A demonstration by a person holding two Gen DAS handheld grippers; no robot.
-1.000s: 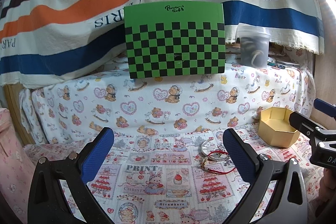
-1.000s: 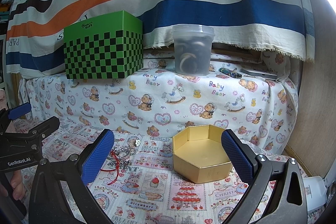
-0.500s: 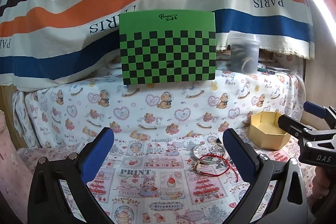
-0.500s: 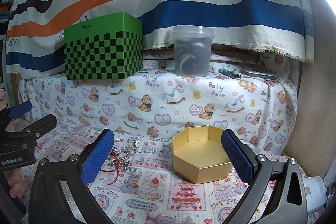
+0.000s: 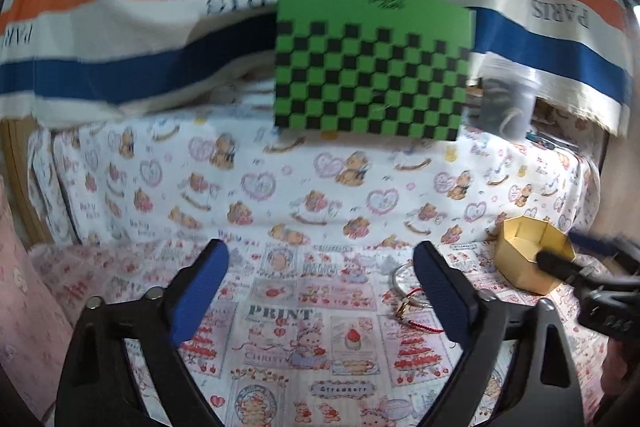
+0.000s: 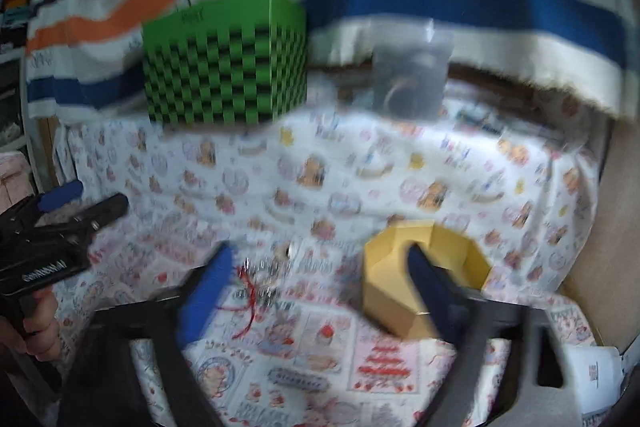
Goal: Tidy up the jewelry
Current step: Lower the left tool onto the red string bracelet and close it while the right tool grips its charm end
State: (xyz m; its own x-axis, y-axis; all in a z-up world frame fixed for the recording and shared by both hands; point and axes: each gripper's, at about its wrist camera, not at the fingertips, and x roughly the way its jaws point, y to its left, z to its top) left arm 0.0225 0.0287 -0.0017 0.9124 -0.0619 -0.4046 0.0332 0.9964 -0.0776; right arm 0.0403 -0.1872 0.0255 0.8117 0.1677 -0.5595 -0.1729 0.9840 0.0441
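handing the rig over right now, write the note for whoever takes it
Left gripper: open, holds nothing, jaws have just been closing.
Right gripper: open, holds nothing, jaws have just been closing too.
Jewelry pile with a red cord bracelet lies on the printed cloth, left of the gold hexagonal box.
Done: nothing is visible in the box.
Left: pick up each piece and put it in the box.

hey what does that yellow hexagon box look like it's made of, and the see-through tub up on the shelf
The yellow hexagon box looks like cardboard with a matte finish: thin flat walls folded at sharp creases, no shine. The see-through tub looks like cloudy, frosted plastic: its dark contents show through only dimly, and it has a lid rim. Both frames are blurred, so this is a best guess.
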